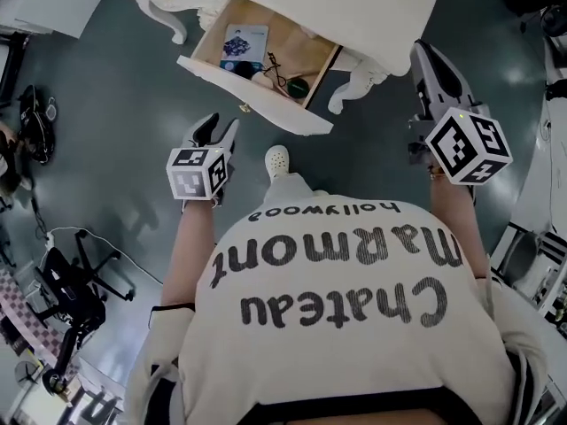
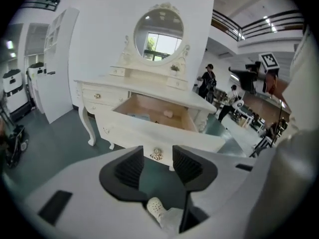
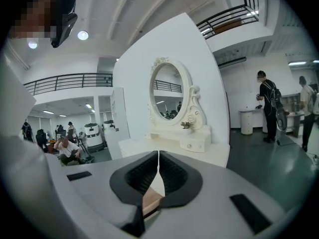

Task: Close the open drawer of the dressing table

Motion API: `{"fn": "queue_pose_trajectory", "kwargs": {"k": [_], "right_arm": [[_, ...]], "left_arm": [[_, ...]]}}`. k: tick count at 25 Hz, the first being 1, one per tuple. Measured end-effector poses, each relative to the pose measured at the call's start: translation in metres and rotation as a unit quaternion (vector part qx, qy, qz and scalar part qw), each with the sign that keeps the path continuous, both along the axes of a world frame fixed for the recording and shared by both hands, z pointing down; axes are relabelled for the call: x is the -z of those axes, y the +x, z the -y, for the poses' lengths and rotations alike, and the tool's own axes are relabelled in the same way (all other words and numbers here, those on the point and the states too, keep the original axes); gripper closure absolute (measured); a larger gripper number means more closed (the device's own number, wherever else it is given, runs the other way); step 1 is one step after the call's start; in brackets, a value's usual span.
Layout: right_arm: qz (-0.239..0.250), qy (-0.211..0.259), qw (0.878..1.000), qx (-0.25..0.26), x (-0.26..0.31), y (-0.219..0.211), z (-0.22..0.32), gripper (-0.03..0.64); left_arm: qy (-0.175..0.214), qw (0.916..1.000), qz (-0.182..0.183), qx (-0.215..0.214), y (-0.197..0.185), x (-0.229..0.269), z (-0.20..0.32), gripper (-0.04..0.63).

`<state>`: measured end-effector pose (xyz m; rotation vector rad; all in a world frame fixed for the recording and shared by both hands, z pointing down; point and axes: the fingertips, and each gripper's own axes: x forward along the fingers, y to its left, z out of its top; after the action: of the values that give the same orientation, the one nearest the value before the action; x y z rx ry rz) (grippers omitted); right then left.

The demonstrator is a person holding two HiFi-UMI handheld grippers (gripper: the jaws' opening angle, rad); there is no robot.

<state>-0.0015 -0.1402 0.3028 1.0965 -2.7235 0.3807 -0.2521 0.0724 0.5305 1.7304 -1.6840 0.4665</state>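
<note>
The white dressing table (image 1: 390,7) stands ahead of me with its drawer (image 1: 257,98) pulled out, showing a wooden inside that holds a blue packet (image 1: 243,41) and small dark items. My left gripper (image 1: 218,132) hangs open a short way in front of the drawer, touching nothing. In the left gripper view the drawer's metal knob (image 2: 156,154) shows in the gap between the spread jaws of the left gripper (image 2: 158,166), still some way off. My right gripper (image 1: 429,64) is shut and empty beside the table's right front corner. In its own view the right gripper (image 3: 158,159) points over the tabletop toward the oval mirror (image 3: 169,91).
My white shoe (image 1: 277,159) stands on the dark floor just below the drawer. A black office chair (image 1: 75,301) and cables lie at lower left. The table's curved legs (image 1: 173,20) flank the drawer. People (image 2: 207,81) stand far behind the table.
</note>
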Motion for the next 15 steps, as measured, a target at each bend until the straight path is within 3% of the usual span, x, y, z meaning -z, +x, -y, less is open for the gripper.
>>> {"fn": "queue_pose_trajectory", "kwargs": {"k": [7,15], "right_arm": [[-0.016,-0.003,0.998,-0.056,-0.001,0.018,0.022,0.586],[-0.028,-0.008,0.995,-0.100,-0.002,0.035,0.032,0.586]], "left_arm": [[-0.095,0.9898,0.037,-0.099,0.005,-0.059,0.017,0.416],[-0.117,0.9780,0.068,-0.159,0.011,-0.078,0.032,0.416]]}}
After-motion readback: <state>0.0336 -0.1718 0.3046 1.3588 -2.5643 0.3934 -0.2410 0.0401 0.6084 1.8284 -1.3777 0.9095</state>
